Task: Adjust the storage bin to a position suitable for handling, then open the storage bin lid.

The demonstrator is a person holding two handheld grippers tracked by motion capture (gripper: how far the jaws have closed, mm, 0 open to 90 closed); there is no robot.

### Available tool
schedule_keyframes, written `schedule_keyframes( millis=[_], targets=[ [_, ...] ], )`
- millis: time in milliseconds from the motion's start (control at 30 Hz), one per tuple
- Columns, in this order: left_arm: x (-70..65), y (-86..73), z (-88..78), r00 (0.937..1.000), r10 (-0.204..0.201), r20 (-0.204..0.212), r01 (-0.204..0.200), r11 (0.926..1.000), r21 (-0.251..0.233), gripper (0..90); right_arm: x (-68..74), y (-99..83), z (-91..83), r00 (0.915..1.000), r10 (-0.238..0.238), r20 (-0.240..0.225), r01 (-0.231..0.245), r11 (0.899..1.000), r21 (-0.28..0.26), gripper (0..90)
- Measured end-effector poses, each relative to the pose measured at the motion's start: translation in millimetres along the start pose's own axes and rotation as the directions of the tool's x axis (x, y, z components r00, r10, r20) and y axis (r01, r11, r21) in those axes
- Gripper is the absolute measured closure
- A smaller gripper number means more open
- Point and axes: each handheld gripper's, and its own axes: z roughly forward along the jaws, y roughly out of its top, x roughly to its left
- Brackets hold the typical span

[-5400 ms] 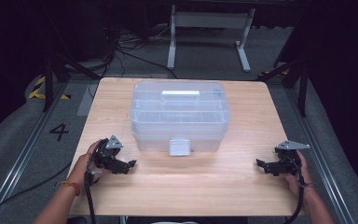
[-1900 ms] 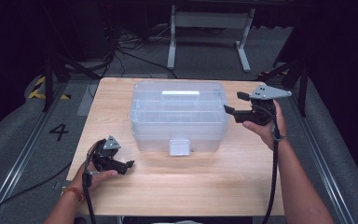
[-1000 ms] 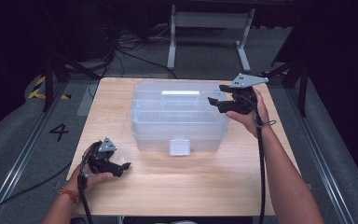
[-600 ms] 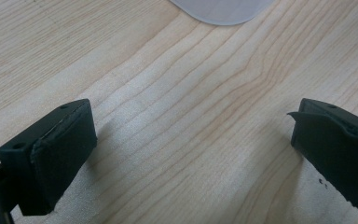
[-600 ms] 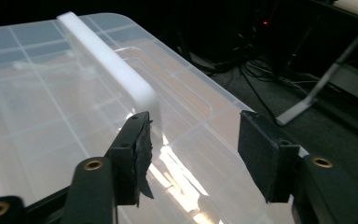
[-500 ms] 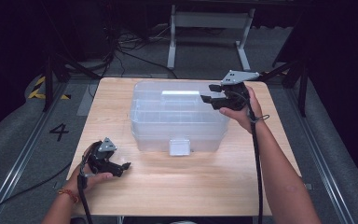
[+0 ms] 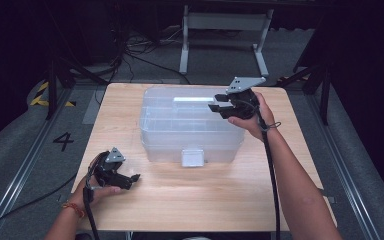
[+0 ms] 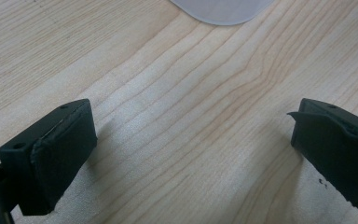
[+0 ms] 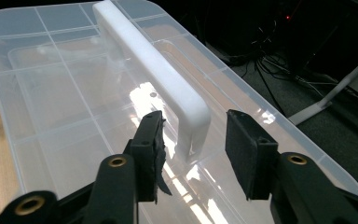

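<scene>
A clear plastic storage box (image 7: 180, 132) with a lid stands in the middle of the wooden table (image 7: 205, 200). A white handle (image 7: 192, 99) runs along the lid. My right gripper (image 7: 215, 102) hovers over the lid's right part. In the right gripper view the near end of the handle (image 9: 193, 126) lies between the jaws of my right gripper (image 9: 196, 149), with a gap on both sides. Those jaws have just been closing but do not press on the handle. My left gripper (image 7: 130, 179) rests open near the table's front left, nothing between its fingers (image 8: 60, 149).
A white latch (image 7: 192, 156) hangs on the box's front wall. A corner of the box (image 8: 223, 9) shows beyond the left gripper (image 8: 191, 149). A metal stand (image 7: 225, 22) and cables lie on the dark floor behind the table.
My right gripper has moved left over the lid to the handle's end, and its jaws have narrowed around it. The left gripper has stayed put.
</scene>
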Motion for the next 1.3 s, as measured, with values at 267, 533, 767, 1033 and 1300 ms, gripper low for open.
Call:
schedule_keyframes(
  millis=[267, 533, 767, 1033, 1300],
  targets=[
    [-0.1, 0.0, -0.1, 1.0, -0.001, -0.001, 0.001, 1.0, 0.0, 0.5, 1.6, 5.7, 6.2, 0.9997, -0.023, -0.002, 0.023, 0.999, 0.029, 70.0],
    [0.3, 0.1, 0.0, 1.0, 0.004, 0.0, -0.004, 1.0, 0.0, 0.5, 1.7, 7.2, 9.0, 0.9989, -0.047, 0.004, 0.047, 0.998, 0.041, 72.3],
    [0.4, 0.1, 0.0, 1.0, 0.005, 0.0, -0.005, 1.0, 0.0, 0.5, 3.6, 8.6, 9.1, 0.9978, -0.061, 0.025, 0.06, 0.997, 0.053, 72.8],
    [0.4, 0.1, 0.0, 1.0, 0.004, 0.0, -0.004, 1.0, 0.0, 0.5, 2.9, 10.3, 9.7, 0.9976, -0.062, 0.029, 0.06, 0.996, 0.06, 72.9],
    [1.1, 0.9, 0.6, 0.9999, 0.008, 0.01, -0.008, 1.0, 0.0, 0.6, 0.0, 14.5, 9.2, 0.9978, -0.063, 0.02, 0.062, 0.995, 0.076, 72.9]
  ],
)
